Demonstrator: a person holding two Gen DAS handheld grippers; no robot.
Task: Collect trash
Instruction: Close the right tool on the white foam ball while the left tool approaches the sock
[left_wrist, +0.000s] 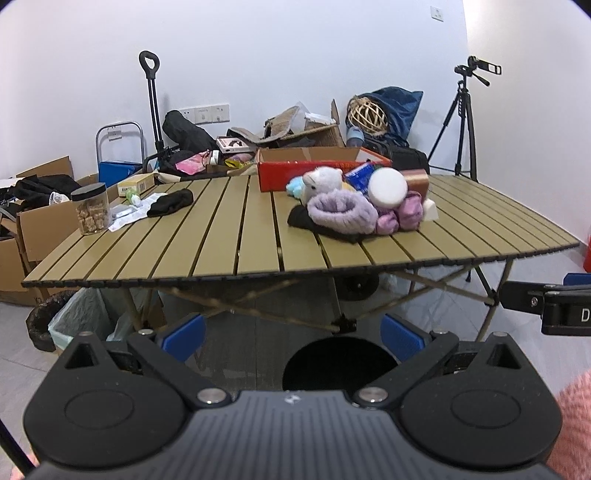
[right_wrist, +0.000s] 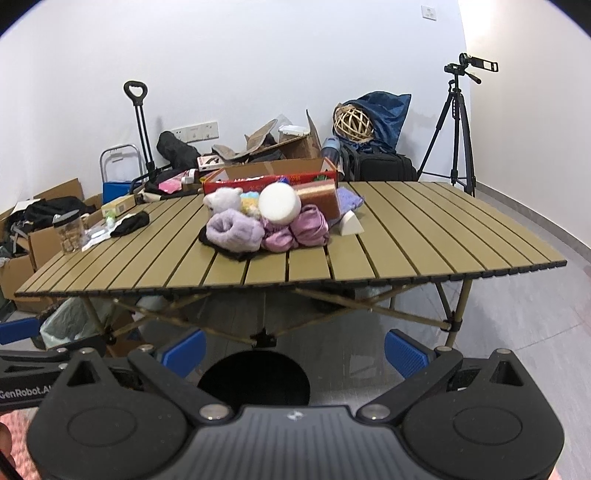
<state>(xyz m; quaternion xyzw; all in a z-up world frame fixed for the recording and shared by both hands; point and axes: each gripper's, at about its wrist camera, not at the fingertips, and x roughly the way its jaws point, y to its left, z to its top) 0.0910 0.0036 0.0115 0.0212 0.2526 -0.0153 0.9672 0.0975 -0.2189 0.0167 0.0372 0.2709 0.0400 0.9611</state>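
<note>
**A:** Trash is what the person is after, and none of it looks collected. Both tongs hang below the near edge of the slatted worktop, well apart from everything on it. The left tongs are spread wide with nothing between the blue pads, and the right tongs are just as wide and just as empty.

**B:** So where is the trash?

**A:** The likeliest scraps lie at the left end: crumpled white wrappers beside a black cloth and a lidded jar of brown pieces. Which of these counts as trash is a judgement.

**B:** And the heap in the middle?

**A:** Soft things piled together: a lilac fluffy band, a white plush toy, a white foam disc, pink bundles, with a red cardboard box behind. They read more as belongings than rubbish.

**B:** Anywhere to put it?

**A:** A bin with a pale green liner stands on the floor under the left corner, and seems the likely destination. So the whole job appears to be ahead.

**B:** The room?

**A:** White walls and a grey floor; cardboard boxes, a folded trolley and bags along the back wall, and a camera on a tripod in the right corner.
</note>
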